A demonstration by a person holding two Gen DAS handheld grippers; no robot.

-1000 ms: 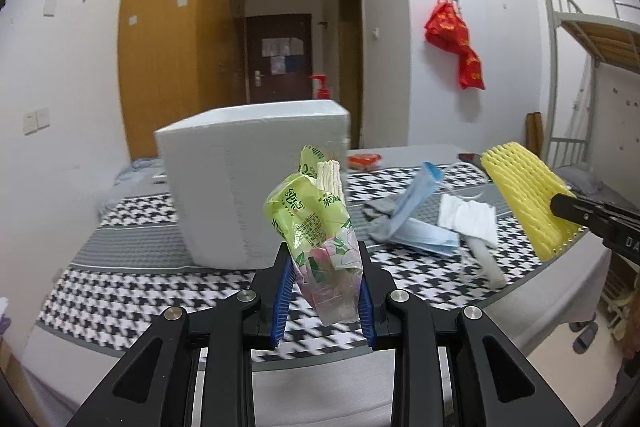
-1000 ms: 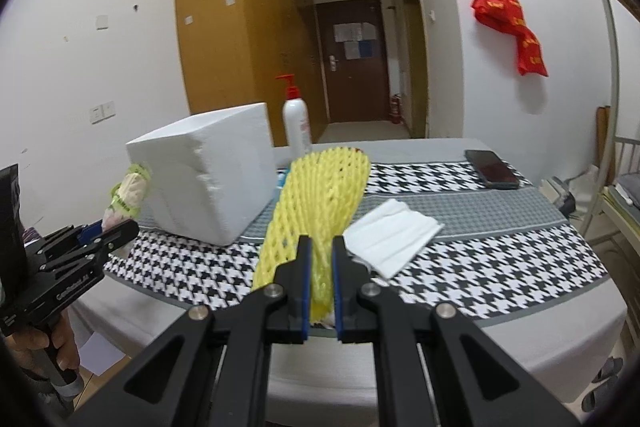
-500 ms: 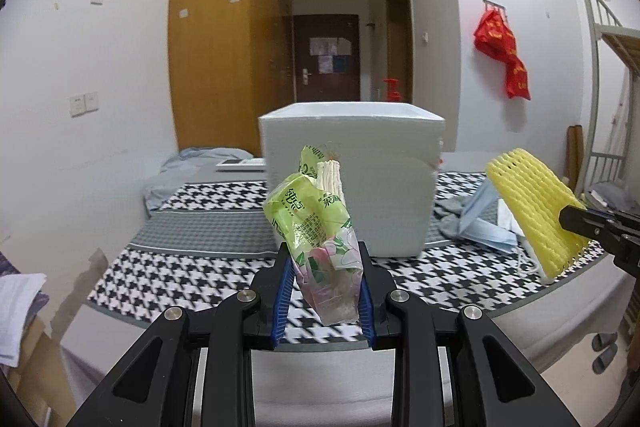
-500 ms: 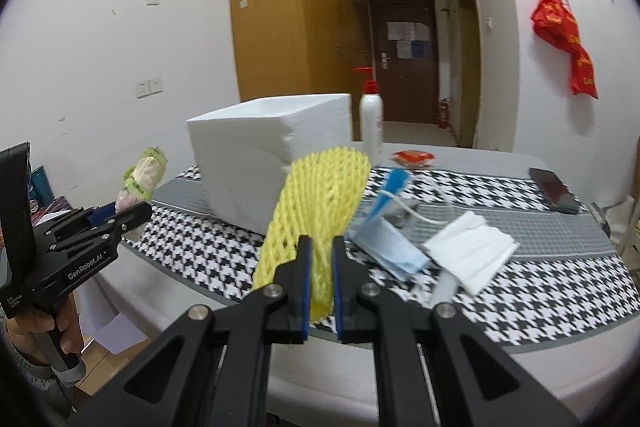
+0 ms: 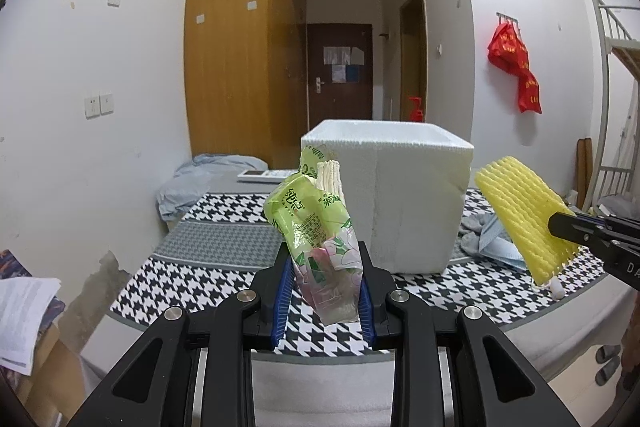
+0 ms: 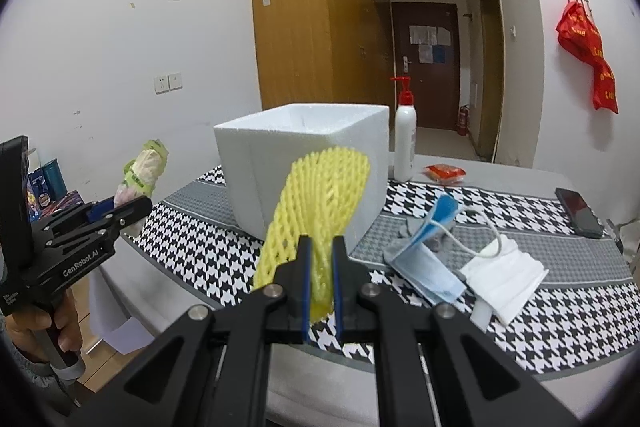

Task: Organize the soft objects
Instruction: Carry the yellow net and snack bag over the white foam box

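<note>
My left tongs (image 5: 324, 297) grip a green plastic tissue pack (image 5: 316, 235) and my right tongs (image 6: 320, 281) pinch a yellow foam mesh sleeve (image 6: 320, 199), both held above the houndstooth tabletop (image 6: 560, 315) before a white foam box (image 5: 416, 195).

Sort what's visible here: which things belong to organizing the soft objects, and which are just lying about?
Job:
- tissue pack in left tool
- yellow foam net in right tool
- white foam box
- blue face mask
- white folded cloth

Lying about:
- pump bottle
- phone
- red packet
</note>
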